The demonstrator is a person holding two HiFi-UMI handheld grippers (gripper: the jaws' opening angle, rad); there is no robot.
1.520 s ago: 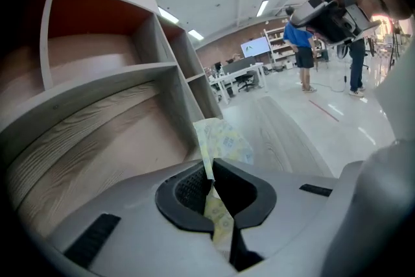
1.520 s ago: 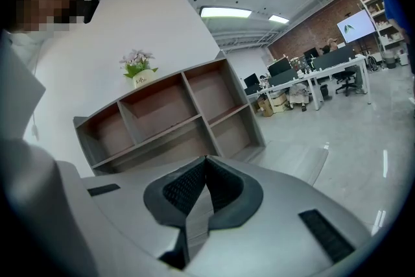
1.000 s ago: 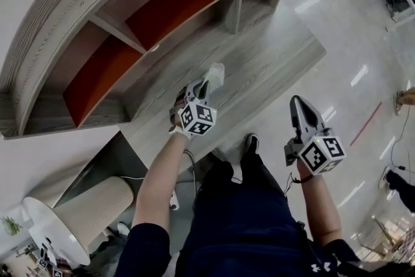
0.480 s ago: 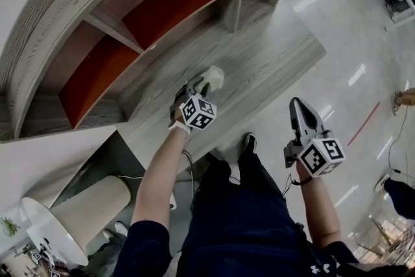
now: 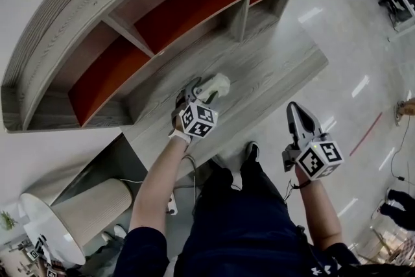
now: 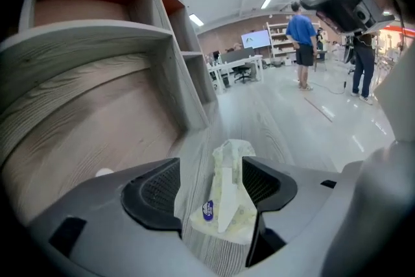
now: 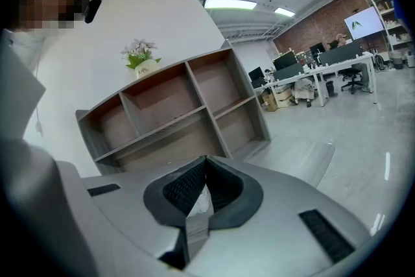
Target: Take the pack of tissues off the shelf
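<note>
My left claw (image 5: 203,90) is wide open. Its jaws have just been opening, and the pack (image 6: 228,203) lies between them, gripped by neither. There is a clear gap at the left pad. The pack's right edge sits close by the right pad, and I cannot tell whether it touches.

The pack lies flat on the grey wood ledge (image 5: 275,65) at the foot of the shelf (image 5: 162,16), out of the compartments. Its long axis runs straight along the line of my jaws. One end is near the root of the jaws and the other points away from me, past the fingertips. From the head view that far end points along the ledge toward the right.

It is a small, soft pack in a pale cream wrapper, slightly crumpled. A white strip runs down its middle along the length. A small blue oval label sits on the near left side. The far end is pinched and puckered, and it stands a little proud of the rest.

My right claw (image 7: 205,160) is closed with the jaws meeting and nothing between them. It hangs over the floor (image 5: 353,42), well apart from the pack.
</note>
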